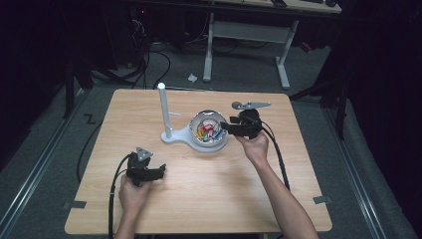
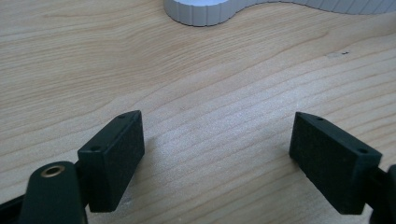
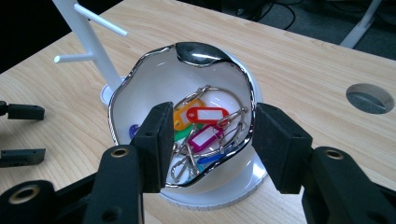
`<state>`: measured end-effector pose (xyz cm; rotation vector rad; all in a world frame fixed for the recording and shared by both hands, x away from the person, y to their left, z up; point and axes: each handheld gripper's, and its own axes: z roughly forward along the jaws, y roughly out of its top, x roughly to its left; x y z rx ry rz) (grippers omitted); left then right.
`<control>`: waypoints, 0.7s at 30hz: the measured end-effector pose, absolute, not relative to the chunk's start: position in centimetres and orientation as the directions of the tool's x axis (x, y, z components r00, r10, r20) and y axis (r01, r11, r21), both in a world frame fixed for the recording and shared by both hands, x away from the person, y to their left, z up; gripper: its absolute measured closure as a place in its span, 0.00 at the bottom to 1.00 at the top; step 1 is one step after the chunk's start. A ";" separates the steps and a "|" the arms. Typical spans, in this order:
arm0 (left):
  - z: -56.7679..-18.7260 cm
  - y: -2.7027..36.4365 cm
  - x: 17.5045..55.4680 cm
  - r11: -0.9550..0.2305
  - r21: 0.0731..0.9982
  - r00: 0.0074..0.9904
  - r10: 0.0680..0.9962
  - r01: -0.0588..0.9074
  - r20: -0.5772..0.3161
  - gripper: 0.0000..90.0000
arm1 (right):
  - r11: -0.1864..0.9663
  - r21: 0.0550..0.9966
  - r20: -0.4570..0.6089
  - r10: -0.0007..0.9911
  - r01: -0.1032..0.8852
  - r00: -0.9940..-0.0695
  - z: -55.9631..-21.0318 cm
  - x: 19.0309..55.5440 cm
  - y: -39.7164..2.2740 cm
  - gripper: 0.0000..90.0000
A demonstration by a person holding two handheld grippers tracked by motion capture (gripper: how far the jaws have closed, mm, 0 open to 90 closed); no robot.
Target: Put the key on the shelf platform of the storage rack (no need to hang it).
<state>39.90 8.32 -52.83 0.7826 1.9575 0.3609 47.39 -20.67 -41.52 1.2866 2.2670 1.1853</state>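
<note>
Chrome-edged and glossy white, bowl sitting mid-table on the round end of a ribbed white stand base, just right of a white peg post with thin side pegs. Inside, a tangle of plastic key tags in red, orange, green, purple and blue, strung on thin steel rings. Right gripper at the bowl's near rim, jaws parted fairly wide, one pad inside the wall and one outside, closing on nothing yet. Left gripper down at the near left over bare pale wood tabletop, jaws spread wide and empty. Judging by looks: tags light and rigid, rings slick and likely to snag together, so one pull could drag several. Best hold probably a flat tag body or a single ring. Bowl smooth, hard, wavy-lipped, likely to chip or slide if knocked.
</note>
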 end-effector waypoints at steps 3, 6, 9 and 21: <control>-52.8 8.3 39.9 0.751 0.545 -0.333 0.656 0.372 -0.677 0.20 | 0.268 0.768 0.146 0.812 0.582 -0.565 -41.3 47.2 -20.8 0.54; -52.8 8.3 39.9 0.751 0.546 -0.332 0.657 0.372 -0.677 0.20 | 0.272 0.770 0.138 0.812 0.576 -0.568 -40.9 46.8 -21.2 0.53; -52.8 8.3 39.9 0.751 0.545 -0.333 0.657 0.372 -0.677 0.20 | 0.277 0.773 0.132 0.810 0.571 -0.571 -40.6 46.5 -21.5 0.53; -52.8 8.3 39.9 0.750 0.546 -0.332 0.657 0.373 -0.677 0.20 | 0.274 0.781 0.125 0.813 0.562 -0.569 -39.6 45.6 -22.6 0.52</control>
